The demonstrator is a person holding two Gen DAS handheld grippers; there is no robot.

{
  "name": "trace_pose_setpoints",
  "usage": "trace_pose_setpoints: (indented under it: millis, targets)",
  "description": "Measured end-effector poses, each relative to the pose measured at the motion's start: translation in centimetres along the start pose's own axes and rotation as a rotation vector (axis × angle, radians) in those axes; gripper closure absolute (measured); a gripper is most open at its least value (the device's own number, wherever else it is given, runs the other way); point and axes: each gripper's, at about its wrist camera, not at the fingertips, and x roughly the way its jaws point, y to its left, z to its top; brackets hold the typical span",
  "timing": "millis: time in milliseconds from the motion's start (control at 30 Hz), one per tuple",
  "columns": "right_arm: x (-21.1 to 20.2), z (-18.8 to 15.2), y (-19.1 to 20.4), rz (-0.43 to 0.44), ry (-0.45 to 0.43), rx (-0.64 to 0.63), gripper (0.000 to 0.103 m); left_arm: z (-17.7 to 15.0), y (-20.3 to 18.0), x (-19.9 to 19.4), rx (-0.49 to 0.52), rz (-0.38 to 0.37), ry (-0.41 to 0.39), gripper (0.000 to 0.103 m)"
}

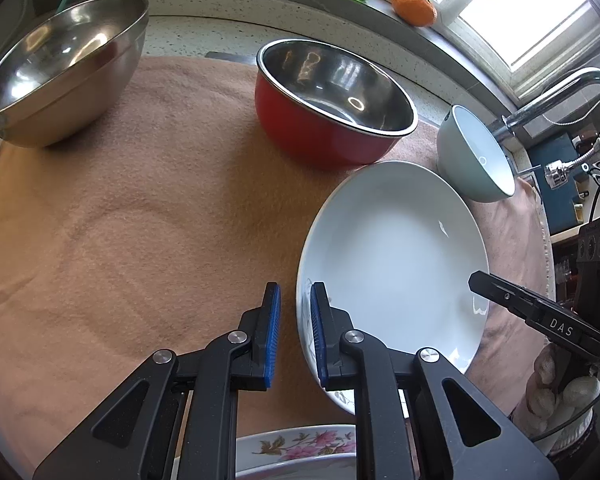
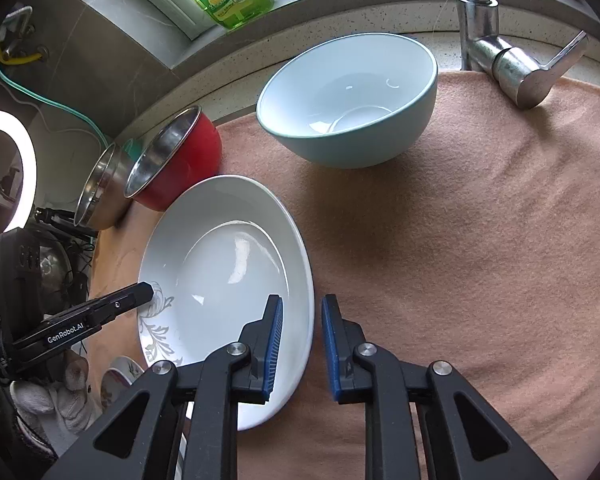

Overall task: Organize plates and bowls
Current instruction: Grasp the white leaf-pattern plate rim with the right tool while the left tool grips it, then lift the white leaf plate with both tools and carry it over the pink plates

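Straddling opposite rims of the white plate (image 1: 392, 256), both tongs sit closed.

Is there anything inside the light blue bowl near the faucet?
No, in the right wrist view the light blue bowl shows only its bare glossy white inside, down to the bottom.

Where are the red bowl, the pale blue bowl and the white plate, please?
red bowl (image 1: 300, 128): left wrist view, red outer wall.
pale blue bowl (image 2: 376, 140): right wrist view, outer wall.
white plate (image 2: 228, 264): right wrist view, bare inner well.
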Motion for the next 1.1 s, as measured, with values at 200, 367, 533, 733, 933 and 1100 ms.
trace_pose_setpoints:
  millis: [200,367,533,733,933,1100]
  targets:
    - [0.17,0.11,0.29,-0.018,0.003,-0.007,0.092,-0.13,-0.73,-0.04,0.029,0.005,-0.007,0.095]
    - [0.24,0.04,0.56,-0.037,0.001,-0.019,0.094,-0.20,-0.80,-0.01,0.035,0.015,-0.014,0.095]
    - [0.31,0.06,0.64,-0.054,0.003,-0.029,0.096,-0.28,-0.86,-0.06,0.041,0.023,-0.018,0.097]
    - [0.58,0.19,0.54,-0.057,0.009,-0.029,0.096,-0.38,-0.87,-0.15,0.035,0.020,-0.025,0.097]
    - [0.47,0.17,0.43,-0.050,0.005,-0.012,0.096,-0.46,-0.85,-0.57,0.034,0.018,-0.036,0.097]
    - [-0.11,0.14,0.43,-0.056,-0.003,-0.017,0.096,-0.45,-0.81,-0.96,0.035,0.013,-0.046,0.097]
